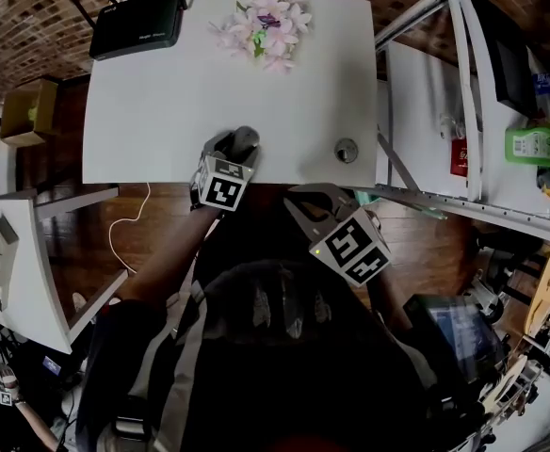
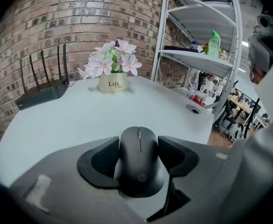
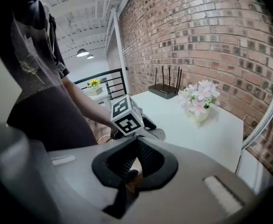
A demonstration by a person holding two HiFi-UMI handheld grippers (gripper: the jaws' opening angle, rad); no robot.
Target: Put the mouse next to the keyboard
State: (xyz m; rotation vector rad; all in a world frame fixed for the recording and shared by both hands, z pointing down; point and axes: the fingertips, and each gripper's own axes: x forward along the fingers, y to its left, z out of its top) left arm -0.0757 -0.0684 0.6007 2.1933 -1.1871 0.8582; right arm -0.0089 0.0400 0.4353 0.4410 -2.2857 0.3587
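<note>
Mouse (image 2: 139, 164): black, at the 6 o'clock edge of the white counter (image 1: 162, 111), between the jaws of the left claw. No view settles whether it rests on the counter or is raised a little.
Mouse axis: runs from 6 to 12 o'clock in the left gripper view, in line with the claw. The scroll wheel points to 12, toward the flower pot (image 2: 113, 83).
Left claw (image 2: 139, 143): clamped on the mouse, one pad against each flank, gripping across the short width.
Right claw (image 3: 137, 141): jaws together with nothing between them. It is off the counter, at about 4 o'clock from the mouse in the head view.
Nearer hand: the left, which has the mouse; the right is well apart and idle.
Keyboard: not seen in any view, so the placing spot cannot be fixed from here.
Router (image 1: 136, 24): at the counter's 11 o'clock corner, aerials up.
Flowers (image 1: 267, 22): at the counter's 12 o'clock edge.
Cable hole (image 1: 347, 150): at 3 o'clock from the mouse, near the counter's edge.
Step in hand (judged): the grip is made; the carry to the keyboard is not yet done.
Risk (judged): the mouse's rounded flanks may slip if the grip loosens.
</note>
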